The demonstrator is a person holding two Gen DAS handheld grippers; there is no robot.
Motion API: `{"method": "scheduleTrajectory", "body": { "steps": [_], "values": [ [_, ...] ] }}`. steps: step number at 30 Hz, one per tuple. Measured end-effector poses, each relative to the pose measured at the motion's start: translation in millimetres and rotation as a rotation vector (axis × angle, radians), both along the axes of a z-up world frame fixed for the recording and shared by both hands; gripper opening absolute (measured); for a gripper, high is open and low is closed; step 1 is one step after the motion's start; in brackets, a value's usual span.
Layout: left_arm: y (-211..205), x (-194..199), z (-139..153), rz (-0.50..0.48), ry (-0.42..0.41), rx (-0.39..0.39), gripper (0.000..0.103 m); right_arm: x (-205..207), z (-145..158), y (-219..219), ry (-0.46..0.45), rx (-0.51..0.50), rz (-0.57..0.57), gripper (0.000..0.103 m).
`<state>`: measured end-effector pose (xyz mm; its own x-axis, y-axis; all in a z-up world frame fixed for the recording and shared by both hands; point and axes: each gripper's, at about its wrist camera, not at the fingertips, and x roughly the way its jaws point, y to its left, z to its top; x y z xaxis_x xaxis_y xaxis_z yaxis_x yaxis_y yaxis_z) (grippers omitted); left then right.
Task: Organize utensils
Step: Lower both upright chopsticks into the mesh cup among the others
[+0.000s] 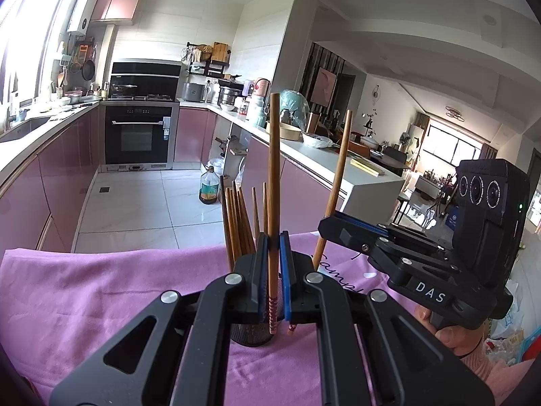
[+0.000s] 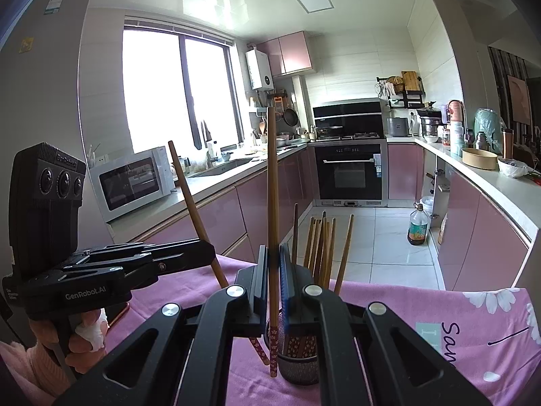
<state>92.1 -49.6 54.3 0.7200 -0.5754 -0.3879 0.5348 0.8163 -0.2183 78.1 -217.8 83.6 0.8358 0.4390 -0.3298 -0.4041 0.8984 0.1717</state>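
Each claw, left point(image 1: 273, 264) and right point(image 2: 273, 267), is clamped on a near-upright chopstick point(image 1: 274, 169), patterned end down.

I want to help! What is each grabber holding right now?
Left gripper: shut on a chopstick.
Right gripper: shut on another chopstick.

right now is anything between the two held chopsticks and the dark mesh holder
Nothing visible. The left gripper and right gripper each hold one brown wooden chopstick beside the dark mesh holder, which already holds several chopsticks.
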Motion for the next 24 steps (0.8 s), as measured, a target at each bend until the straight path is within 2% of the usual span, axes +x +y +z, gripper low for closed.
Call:
{"method": "scheduleTrajectory", "body": {
  "steps": [24],
  "values": [
    [1.2,12.2,10.5,0.018,0.003,0.009,0.007,17.6,-0.8,5.5,0.015,0.003,-0.026,0.005]
  ]
}}
